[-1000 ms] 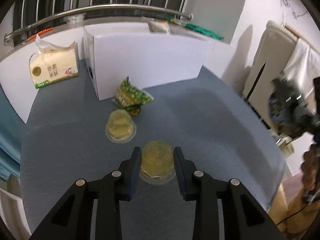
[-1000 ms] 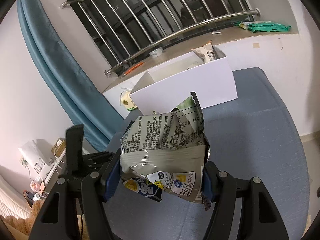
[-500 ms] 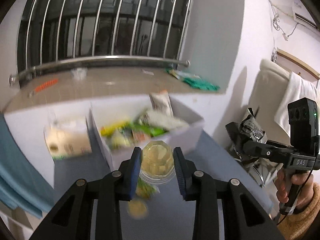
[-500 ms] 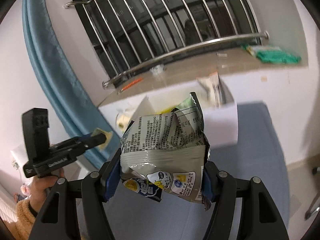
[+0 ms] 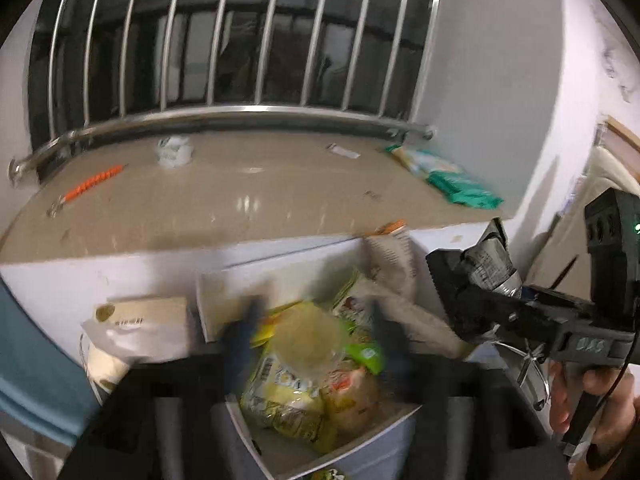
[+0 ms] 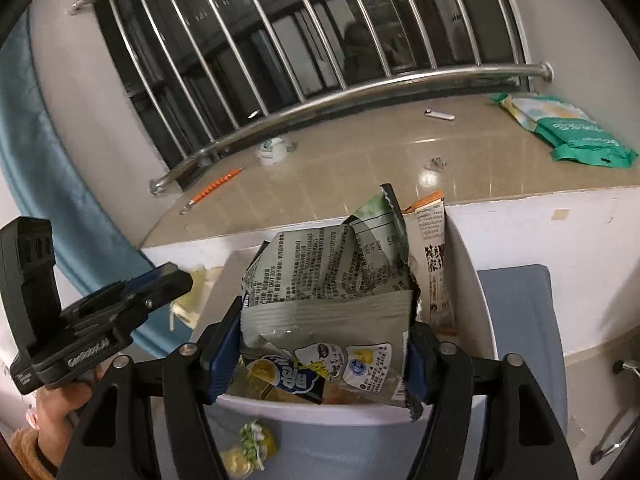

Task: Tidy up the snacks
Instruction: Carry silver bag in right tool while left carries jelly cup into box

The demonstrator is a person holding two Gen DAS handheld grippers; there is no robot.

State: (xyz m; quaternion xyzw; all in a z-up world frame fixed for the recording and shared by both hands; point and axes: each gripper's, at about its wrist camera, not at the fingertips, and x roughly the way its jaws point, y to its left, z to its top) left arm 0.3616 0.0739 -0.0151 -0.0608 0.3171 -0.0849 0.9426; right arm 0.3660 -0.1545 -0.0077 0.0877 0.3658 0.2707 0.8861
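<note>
while both your grippers hang over the white box [image 6: 468,240], the left gripper [image 5: 312,340] opens, jelly cup [image 5: 306,334] loose between its spread jaws; the right gripper [image 6: 324,360] is opening around the grey snack bag [image 6: 328,304]. a jelly cup and green packet [image 6: 250,446] wait on the blue table [image 6: 516,320].

The left gripper [image 5: 312,332] is smeared by motion blur, so whether its opening jaws touch the blurred jelly cup [image 5: 306,336] cannot be told, while the grey bag [image 6: 326,308] between the right gripper's [image 6: 320,354] opening jaws hides most of the box [image 6: 468,248] contents.
</note>
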